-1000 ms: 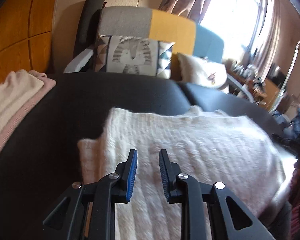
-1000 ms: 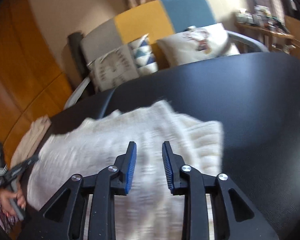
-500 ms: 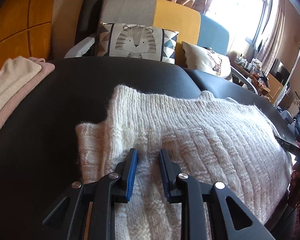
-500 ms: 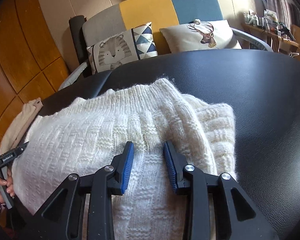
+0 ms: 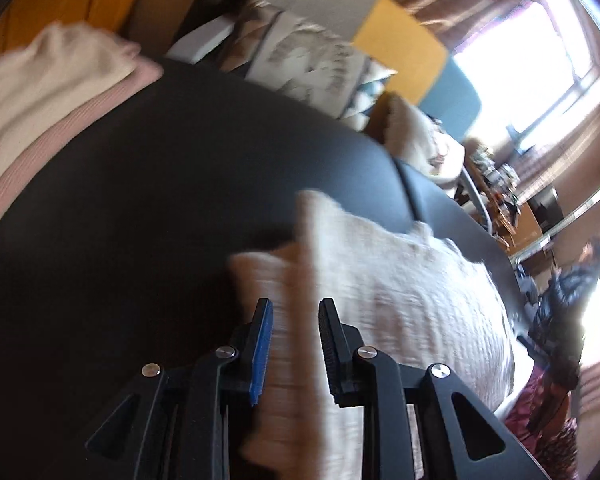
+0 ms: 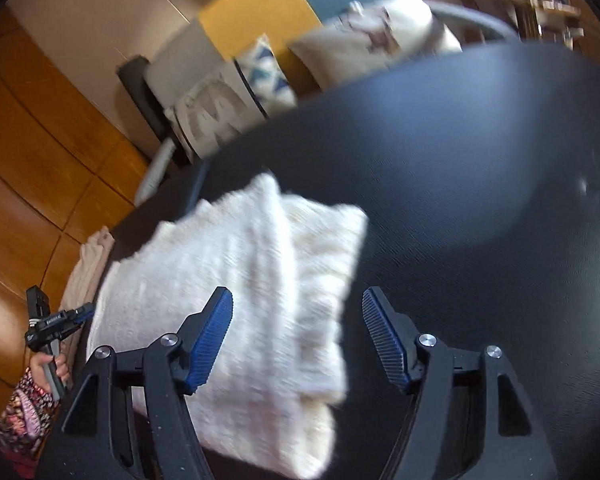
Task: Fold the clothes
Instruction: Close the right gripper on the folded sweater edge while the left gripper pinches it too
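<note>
A cream knitted sweater (image 5: pixel 412 300) lies folded on the black padded table (image 5: pixel 140 200), with a folded-in layer along each side. My left gripper (image 5: pixel 296 312) hovers over the sweater's left folded edge. Its fingers stand a narrow gap apart and hold nothing. In the right wrist view the sweater (image 6: pixel 228 280) fills the lower left. My right gripper (image 6: pixel 296 300) is wide open above the sweater's right folded edge, one finger over the knit and the other over bare table (image 6: pixel 480 160). Both views are motion-blurred. A hand holds the left gripper (image 6: pixel 56 320) at the far left.
A stack of folded cream and pink clothes (image 5: pixel 40 92) rests at the table's left end, with its stack edge (image 6: pixel 92 256) also in the right wrist view. Behind the table stands a grey, yellow and blue sofa (image 6: pixel 260 20) with cushions (image 5: pixel 308 60). A cluttered shelf (image 5: pixel 496 184) stands at the right.
My right gripper has opened wide and shifted toward the sweater's right edge. The left gripper has tilted and moved toward the left edge with its finger gap unchanged.
</note>
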`<control>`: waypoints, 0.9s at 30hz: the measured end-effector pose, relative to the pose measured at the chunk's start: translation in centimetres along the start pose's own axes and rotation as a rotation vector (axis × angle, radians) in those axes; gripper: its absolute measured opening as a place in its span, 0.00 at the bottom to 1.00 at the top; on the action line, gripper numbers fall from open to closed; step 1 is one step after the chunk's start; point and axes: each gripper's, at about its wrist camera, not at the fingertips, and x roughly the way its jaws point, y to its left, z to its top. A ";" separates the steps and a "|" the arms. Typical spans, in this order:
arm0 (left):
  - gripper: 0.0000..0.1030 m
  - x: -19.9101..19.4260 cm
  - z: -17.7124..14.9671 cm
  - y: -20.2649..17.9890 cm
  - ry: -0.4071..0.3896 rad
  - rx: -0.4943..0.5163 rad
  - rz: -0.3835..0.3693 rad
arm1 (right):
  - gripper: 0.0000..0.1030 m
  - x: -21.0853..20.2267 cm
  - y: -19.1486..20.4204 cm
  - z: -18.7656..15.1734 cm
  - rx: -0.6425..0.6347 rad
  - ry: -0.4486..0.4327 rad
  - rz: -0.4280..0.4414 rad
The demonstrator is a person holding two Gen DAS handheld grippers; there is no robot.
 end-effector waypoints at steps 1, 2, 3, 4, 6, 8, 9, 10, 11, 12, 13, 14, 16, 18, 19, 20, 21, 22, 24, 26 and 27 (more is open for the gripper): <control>0.24 0.2 0.1 0.6 0.016 -0.022 -0.009 | 0.69 0.1 -0.6 0.1 0.020 0.022 0.006; 0.24 0.5 0.2 1.2 0.036 -0.040 -0.011 | 0.69 0.1 -1.3 0.3 0.041 0.044 0.013; 0.25 0.8 0.3 1.7 0.057 -0.057 -0.014 | 0.69 0.2 -1.9 0.4 0.061 0.066 0.019; 0.27 1.2 0.3 2.2 0.078 -0.073 -0.019 | 0.69 0.3 -2.6 0.5 0.082 0.088 0.026; 0.29 1.8 0.1 3.0 0.115 -0.098 -0.038 | 0.69 0.4 -3.9 0.8 0.123 0.132 0.039; 0.33 1.9 0.0 3.9 0.131 -0.134 -0.080 | 0.69 0.8 -4.5 0.6 0.176 0.131 0.094; 0.34 2.0 0.0 4.2 0.134 -0.152 -0.097 | 0.69 1.0 -4.8 0.5 0.203 0.131 0.121; 0.36 2.1 0.0 4.5 0.139 -0.167 -0.117 | 0.69 1.2 -5.2 0.5 0.230 0.130 0.149; 0.37 2.3 0.0 4.6 0.148 -0.180 -0.137 | 0.69 1.4 -5.5 0.4 0.257 0.129 0.176; 0.38 2.4 0.0 4.8 0.156 -0.192 -0.158 | 0.69 1.5 -5.8 0.3 0.284 0.129 0.203; 0.38 2.6 0.0 4.9 0.165 -0.204 -0.179 | 0.69 1.7 -5.8 0.4 0.299 0.128 0.218; 0.38 2.8 0.0 5.1 0.173 -0.216 -0.200 | 0.69 1.9 -5.9 0.5 0.312 0.129 0.227; 0.39 3.1 0.1 5.4 0.190 -0.241 -0.241 | 0.69 2.2 -5.7 0.7 0.317 0.141 0.237; 0.41 3.5 0.1 5.8 0.207 -0.265 -0.283 | 0.69 2.6 -5.4 0.8 0.303 0.168 0.251; 0.42 3.7 0.1 5.9 0.215 -0.278 -0.303 | 0.69 2.8 -5.2 0.8 0.296 0.181 0.257; 0.43 3.9 0.2 6.1 0.224 -0.290 -0.324 | 0.69 3.0 -5.1 0.9 0.289 0.194 0.264; 0.43 4.0 0.2 6.2 0.232 -0.302 -0.345 | 0.69 3.2 -5.0 1.0 0.284 0.200 0.266; 0.43 4.2 0.2 6.4 0.240 -0.314 -0.366 | 0.69 3.3 -4.9 1.0 0.285 0.205 0.270; 0.43 4.7 0.3 6.1 0.252 -0.314 -0.381 | 0.71 3.6 -4.8 1.2 0.288 0.213 0.279; 0.43 5.2 0.5 5.5 0.262 -0.304 -0.387 | 0.73 3.9 -4.6 1.4 0.283 0.226 0.283; 0.43 5.4 0.6 5.2 0.267 -0.299 -0.390 | 0.74 4.0 -4.5 1.5 0.281 0.232 0.285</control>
